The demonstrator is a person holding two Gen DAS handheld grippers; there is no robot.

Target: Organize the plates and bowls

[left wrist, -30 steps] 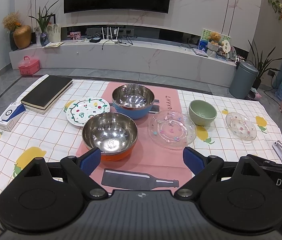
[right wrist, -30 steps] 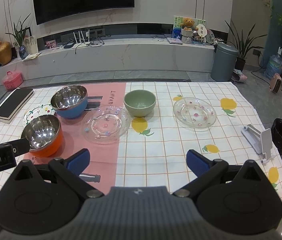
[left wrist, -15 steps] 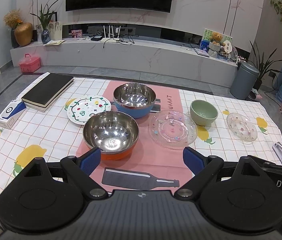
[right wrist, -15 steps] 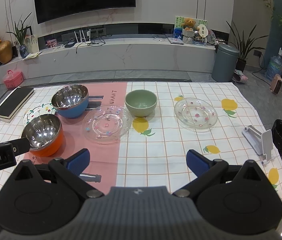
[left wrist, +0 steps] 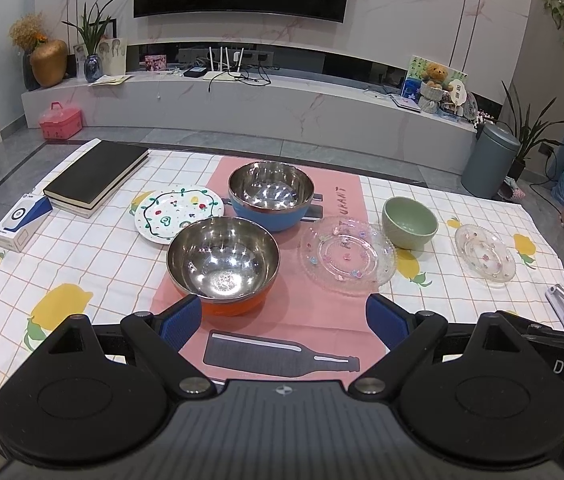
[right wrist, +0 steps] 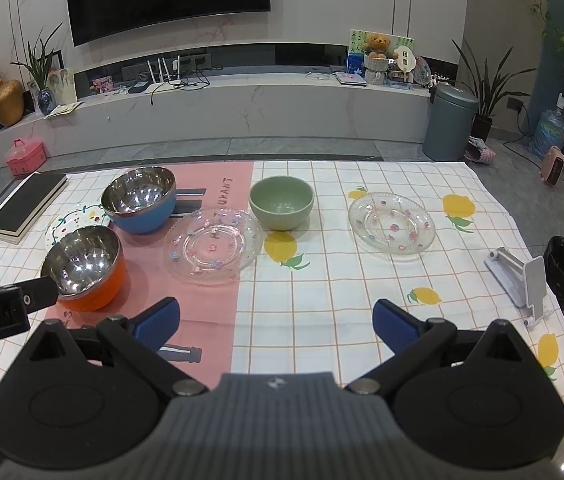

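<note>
Left wrist view. Left gripper (left wrist: 283, 318): jaws spread wide, nothing between the blue pads (left wrist: 182, 320), held above the near edge of the table (left wrist: 82, 264).
Orange bowl (left wrist: 224, 266), steel-lined: on the pink mat (left wrist: 321, 308), nearest item, just beyond the left pad.
Blue bowl (left wrist: 270, 194), steel-lined: behind the orange bowl, close to it; whether touching cannot be told.
Painted plate (left wrist: 178, 214), white with coloured motifs: left of both bowls, on the checked cloth, its near edge hidden behind the orange bowl's rim.
Large glass plate (left wrist: 347, 256): right of the orange bowl, straddling mat and cloth.
Green bowl (left wrist: 409, 222): just beyond the large glass plate's far right rim.
Small glass plate (left wrist: 485, 255): far right, well apart from the rest.
Black book (left wrist: 96, 178) and white-and-blue box (left wrist: 22, 220): far left of the table.
Part of the other tool at lower right edge.

Right wrist view. Right gripper (right wrist: 276, 324): jaws spread wide, empty, above the near edge.
Orange bowl (right wrist: 84, 266) and blue bowl (right wrist: 142, 200): left, on the mat.
Painted plate (right wrist: 70, 222): mostly hidden behind both.
Large glass plate (right wrist: 214, 250): centre-left, across the mat's edge.
Green bowl (right wrist: 282, 202): centre.
Small glass plate (right wrist: 391, 224): right, alone.
White stand (right wrist: 521, 276): right edge of the table.
</note>
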